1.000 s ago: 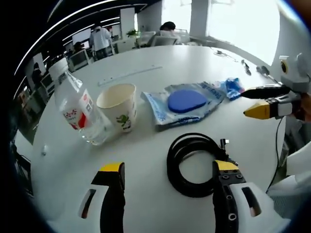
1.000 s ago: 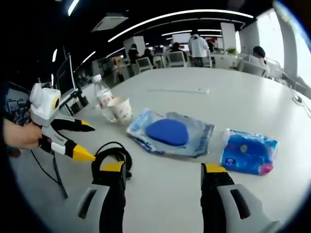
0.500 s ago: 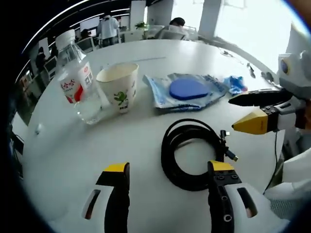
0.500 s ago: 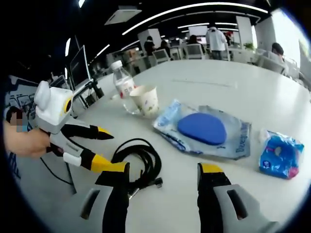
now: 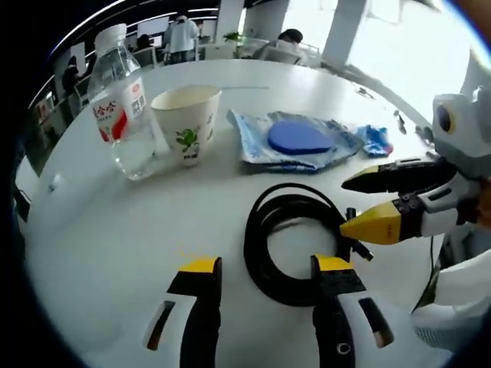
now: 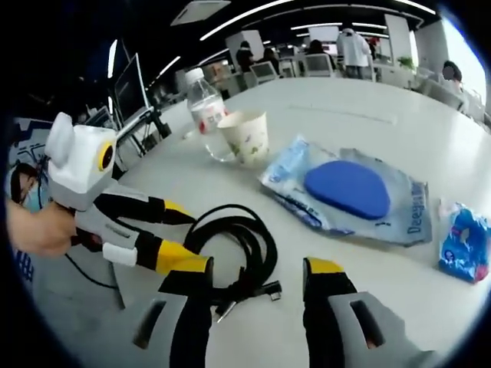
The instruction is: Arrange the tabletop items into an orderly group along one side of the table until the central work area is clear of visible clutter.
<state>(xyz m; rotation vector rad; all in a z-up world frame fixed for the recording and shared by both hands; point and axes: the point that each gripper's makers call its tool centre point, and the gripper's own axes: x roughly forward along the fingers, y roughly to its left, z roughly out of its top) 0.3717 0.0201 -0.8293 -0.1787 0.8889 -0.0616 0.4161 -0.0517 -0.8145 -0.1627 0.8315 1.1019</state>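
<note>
1 bottle (image 5: 119,100), 1 cup (image 5: 186,123), 1 cable (image 5: 288,241), 2 packets (image 6: 357,195).

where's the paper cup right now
In the left gripper view the paper cup stands upper left on the white table, right beside the water bottle and left of the blue packet.

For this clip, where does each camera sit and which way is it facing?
Left gripper view: rides the left gripper, looking across the white table at the coiled black cable, paper cup and water bottle; the right gripper enters from the right.
Right gripper view: rides the right gripper, facing the same cable; the left gripper and a hand show at left.
Shared: cable, cup, bottle, blue pad in its wrapper.
</note>
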